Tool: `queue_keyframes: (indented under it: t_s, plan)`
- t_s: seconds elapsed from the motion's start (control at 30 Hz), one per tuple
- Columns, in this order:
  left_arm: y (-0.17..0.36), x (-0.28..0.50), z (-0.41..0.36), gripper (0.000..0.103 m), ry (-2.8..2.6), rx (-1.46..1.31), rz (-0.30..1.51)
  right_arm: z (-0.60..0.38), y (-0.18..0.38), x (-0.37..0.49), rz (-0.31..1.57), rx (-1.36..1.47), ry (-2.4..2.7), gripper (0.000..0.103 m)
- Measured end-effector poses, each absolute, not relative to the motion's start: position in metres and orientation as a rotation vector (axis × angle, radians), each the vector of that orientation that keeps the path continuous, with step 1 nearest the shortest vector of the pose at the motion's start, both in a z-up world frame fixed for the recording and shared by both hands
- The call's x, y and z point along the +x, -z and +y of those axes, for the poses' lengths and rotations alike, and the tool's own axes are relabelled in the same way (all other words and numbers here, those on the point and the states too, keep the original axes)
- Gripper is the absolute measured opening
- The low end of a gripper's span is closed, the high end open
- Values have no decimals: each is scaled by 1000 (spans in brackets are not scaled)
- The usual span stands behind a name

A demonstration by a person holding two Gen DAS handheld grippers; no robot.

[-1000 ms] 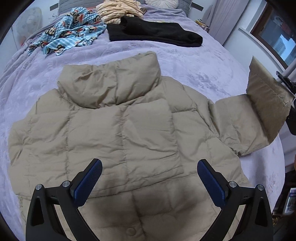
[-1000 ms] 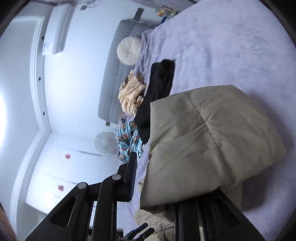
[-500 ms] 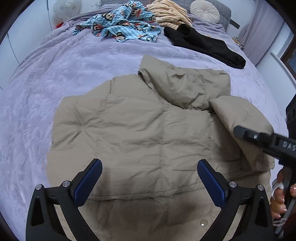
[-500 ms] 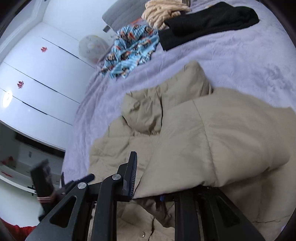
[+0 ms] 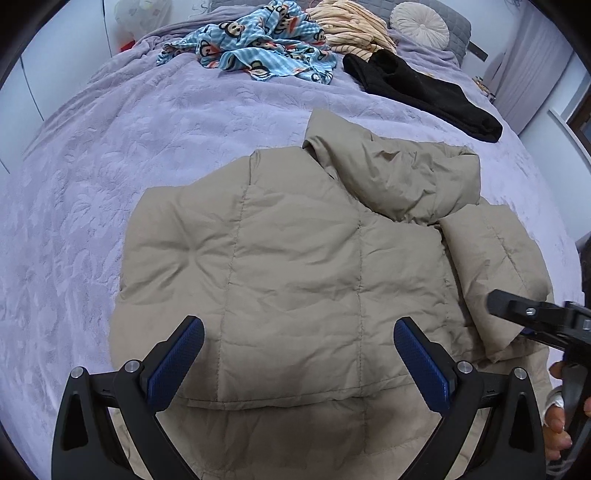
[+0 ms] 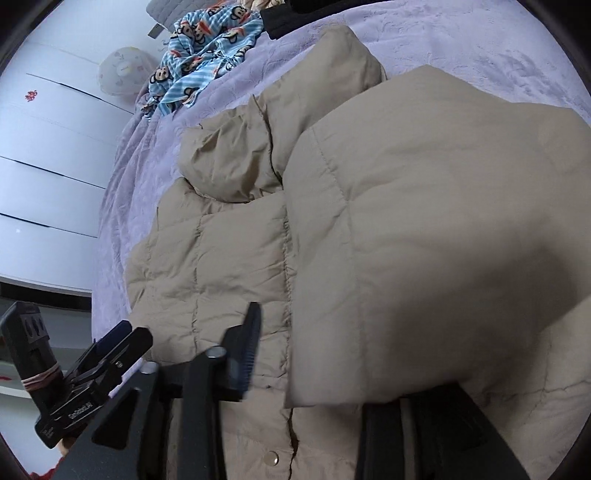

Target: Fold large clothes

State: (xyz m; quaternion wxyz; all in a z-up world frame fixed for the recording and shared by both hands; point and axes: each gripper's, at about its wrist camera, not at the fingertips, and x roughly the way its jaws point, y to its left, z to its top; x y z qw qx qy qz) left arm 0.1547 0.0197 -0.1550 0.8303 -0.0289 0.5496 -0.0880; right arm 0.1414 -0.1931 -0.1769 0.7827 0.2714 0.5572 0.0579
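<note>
The right gripper (image 6: 317,354) is opening its jaws at this moment. The folded-in sleeve (image 6: 424,221) of the beige puffer jacket (image 5: 295,266) lies between them, but the pads do not seem to press it any more: in the right wrist view one finger (image 6: 243,343) stands clear of the fabric on the left, and the other is hidden under the sleeve end. In the left wrist view this gripper comes in from the right edge, just beside the sleeve's cuff end (image 5: 498,332).

The left gripper (image 5: 299,354) hangs above the lower part of the jacket with its jaws wide apart and nothing between the blue pads (image 5: 177,362).

The jacket lies spread on the purple bedspread (image 5: 110,155), collar (image 5: 399,173) toward the head of the bed, with one sleeve laid over the body.

I judge that the step in hand is the release of this sleeve after folding it inward. The next move probably calls for pulling the right gripper back without dragging the puffy sleeve along, then folding the other side or the hem. The padding may spring back open.

No container is visible. Farther up the bed lie a blue monkey-print garment (image 5: 258,44), a striped yellow garment (image 5: 351,26), a black garment (image 5: 424,92) and a round cushion (image 5: 419,18), all well apart from the jacket.
</note>
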Motion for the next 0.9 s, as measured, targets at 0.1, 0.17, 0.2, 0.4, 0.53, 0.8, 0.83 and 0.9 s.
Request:
queue_keyframes:
  t_s: [0.1,0.17,0.2,0.4,0.53,0.8,0.83,0.9]
  plan:
    - [158,156,23,103,190,-64,1169,-209,160,121,1139,639,-95,76]
    - [161,157,25,103,186,-60,1172,-226,158,108,1094,730,-50,76]
    - [163,158,27,103,182,-60,1174,-237,159,101,1073,788,-26,76]
    - [165,162,45,103,169,-105,1174,-294,175,75,894,1174,110,76]
    - [160,166,62,103,161,-133,1150,-291,171,91,865,1181,87,19]
    - [152,168,102,103,219,-331,1127,-147,144,160,1024,611,-214,18]
    - [152,168,105,103,227,-351,1125,-130,150,164,1056,563,-231,22]
    - [152,168,109,103,256,-393,1127,-98,167,167,1137,461,-252,33]
